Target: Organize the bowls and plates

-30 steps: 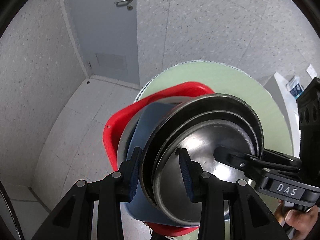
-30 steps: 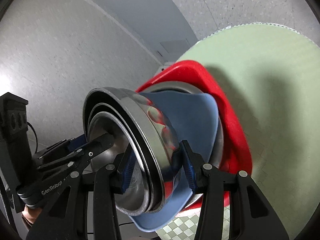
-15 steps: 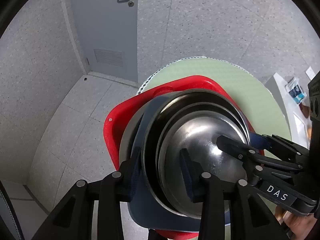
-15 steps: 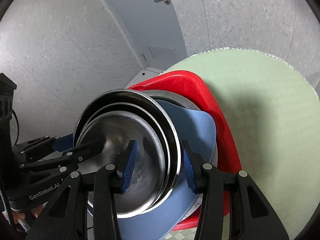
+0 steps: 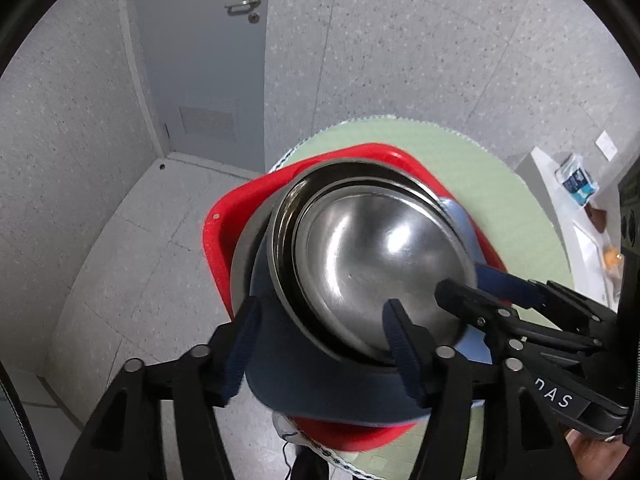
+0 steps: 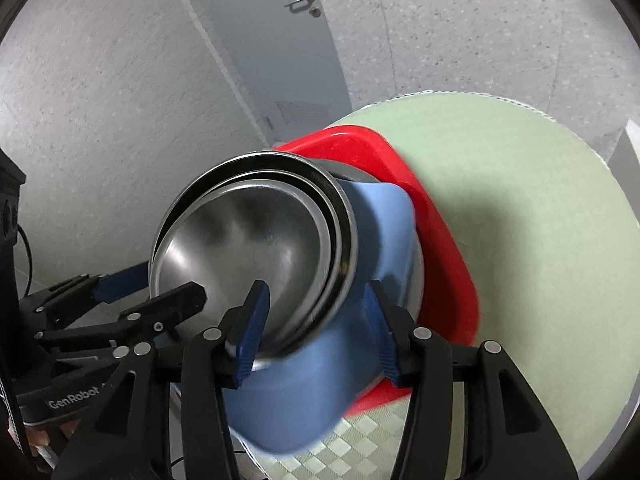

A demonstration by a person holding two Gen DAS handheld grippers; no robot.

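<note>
A stack of nested steel bowls (image 5: 372,256) sits in a blue square plate (image 5: 320,376), over a steel plate, in a red tray (image 5: 224,232) on the round green table (image 5: 512,216). My left gripper (image 5: 320,344) straddles the near edge of the bowls and blue plate, jaws spread wider than the rims. My right gripper (image 6: 316,320) straddles the other side of the bowls (image 6: 256,240) and blue plate (image 6: 316,400) the same way. Each gripper shows in the other's view.
The red tray (image 6: 440,248) overhangs the table's left edge above the tiled floor. The green table (image 6: 520,208) extends to the right. A grey door (image 5: 208,60) stands behind. A white shelf with small packets (image 5: 576,184) is at far right.
The bowl stack has tipped down from nearly on edge to lying in the blue plate and tray. Both grippers' jaws have widened around the rims.
</note>
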